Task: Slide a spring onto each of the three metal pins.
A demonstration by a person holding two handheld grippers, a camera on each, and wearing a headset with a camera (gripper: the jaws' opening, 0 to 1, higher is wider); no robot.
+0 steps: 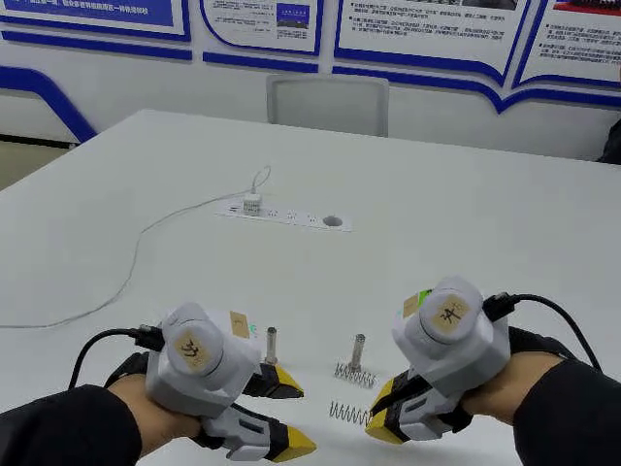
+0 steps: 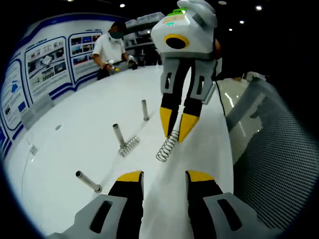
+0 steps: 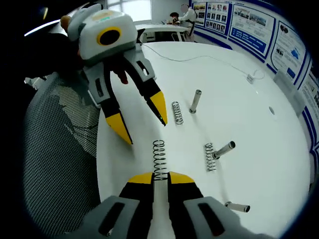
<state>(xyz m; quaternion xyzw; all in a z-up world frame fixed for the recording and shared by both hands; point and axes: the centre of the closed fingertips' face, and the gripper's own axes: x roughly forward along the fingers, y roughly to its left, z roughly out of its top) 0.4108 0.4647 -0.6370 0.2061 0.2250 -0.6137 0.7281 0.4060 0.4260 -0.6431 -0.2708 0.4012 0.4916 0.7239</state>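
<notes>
Three bare pins (image 3: 224, 148) stand upright. Two springs (image 3: 209, 156) lie beside them; the right gripper (image 3: 160, 175) nips a third spring (image 3: 159, 154).

Quick tally off my feed. Pins: three, so first pin (image 3: 195, 101), second pin (image 3: 224, 148), third pin (image 3: 238, 207). Springs: three too, first spring (image 3: 176, 112), second spring (image 3: 209, 157), third spring (image 3: 159, 159). Grippers: two, left gripper (image 1: 295, 415) and right gripper (image 1: 376, 416). One table (image 1: 466, 223). One power strip (image 1: 286, 215), with one plug (image 1: 252, 203) and one cable (image 1: 136, 262). Chairs: two, a grey chair (image 1: 328, 102) and a mesh chair (image 2: 279, 149). In the left gripper view I count one person (image 2: 112, 47) in the background.
</notes>
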